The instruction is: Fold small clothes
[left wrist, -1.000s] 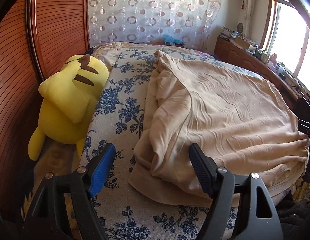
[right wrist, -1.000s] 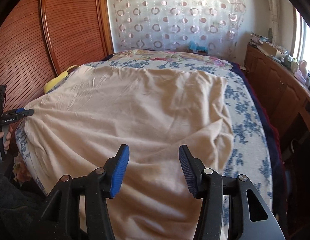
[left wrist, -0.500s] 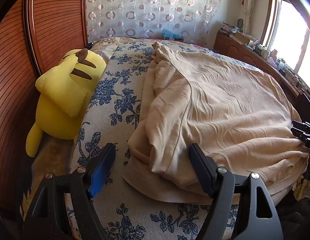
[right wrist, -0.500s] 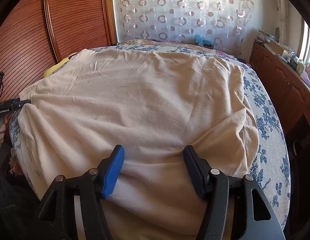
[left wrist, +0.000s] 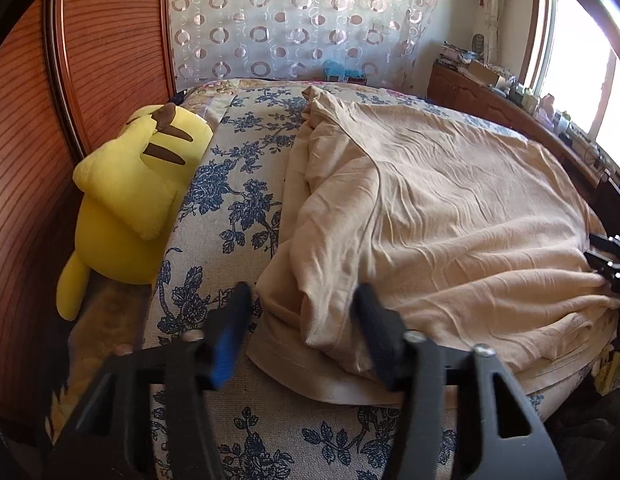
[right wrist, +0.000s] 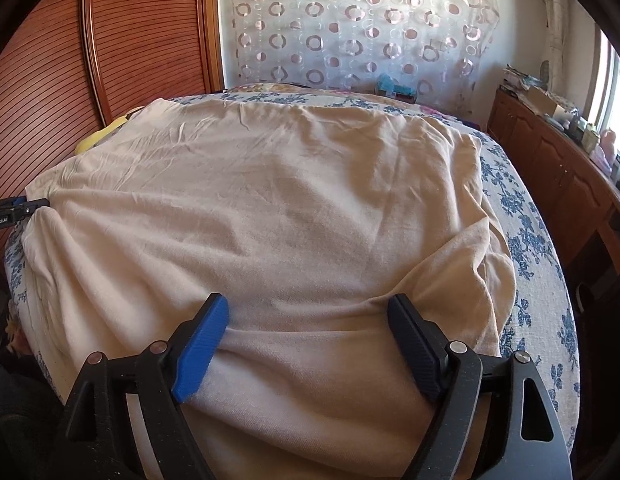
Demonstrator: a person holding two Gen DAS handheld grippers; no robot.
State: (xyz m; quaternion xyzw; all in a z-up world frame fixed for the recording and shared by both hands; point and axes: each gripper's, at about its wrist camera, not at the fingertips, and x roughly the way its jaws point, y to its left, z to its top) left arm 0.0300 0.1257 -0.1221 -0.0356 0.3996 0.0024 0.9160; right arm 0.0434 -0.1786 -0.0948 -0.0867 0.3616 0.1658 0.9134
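my left gripper (left wrist: 299, 312) is closing around the near corner of the beige garment (left wrist: 430, 216) spread on the floral bed (left wrist: 229, 216); its blurred fingers perhaps not yet pinching. my right gripper (right wrist: 307, 332) is opening, cloth between, near hem cut off.

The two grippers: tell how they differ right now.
The left gripper has narrower jaws that are closing around the near corner of the beige cotton garment; the right gripper has wide jaws that are opening astride the garment's near edge. The left sits beside bare blue-flowered bedspread; the right is over cloth only. Both have one blue and one black pad.
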